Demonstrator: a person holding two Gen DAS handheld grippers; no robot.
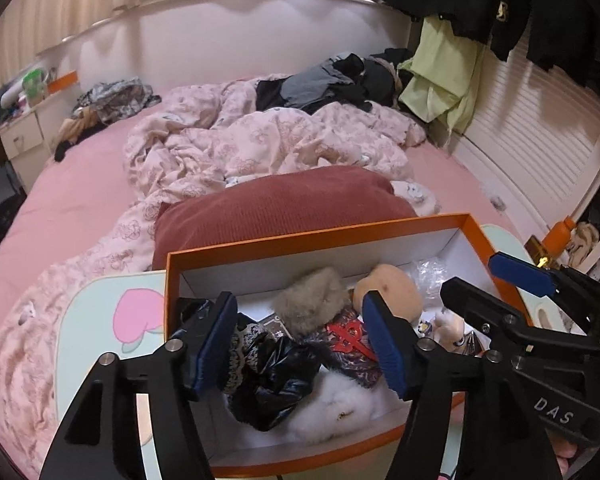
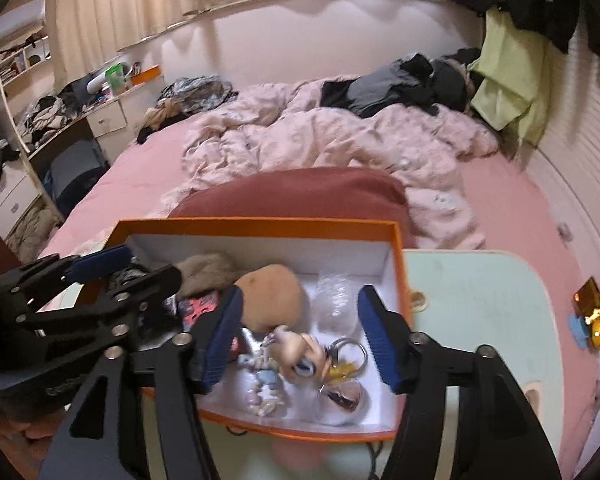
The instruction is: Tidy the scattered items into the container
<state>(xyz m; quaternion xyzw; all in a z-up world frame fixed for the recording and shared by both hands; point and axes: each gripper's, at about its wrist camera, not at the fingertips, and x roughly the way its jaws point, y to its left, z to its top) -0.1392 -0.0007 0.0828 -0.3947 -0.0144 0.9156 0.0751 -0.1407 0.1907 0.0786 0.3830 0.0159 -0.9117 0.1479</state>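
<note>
An orange box with a white inside stands on a pale green lap table on the bed. It holds a grey fur piece, a tan round plush, a black shiny bag and white fluff. My left gripper is open above the box's left part, empty. My right gripper is open above the box, over a small doll keychain and key rings. Each gripper shows in the other's view: the right, the left.
A dark red pillow lies behind the box, with a rumpled pink duvet and dark clothes further back. A tape roll lies on the table's bare right part. A desk stands left of the bed.
</note>
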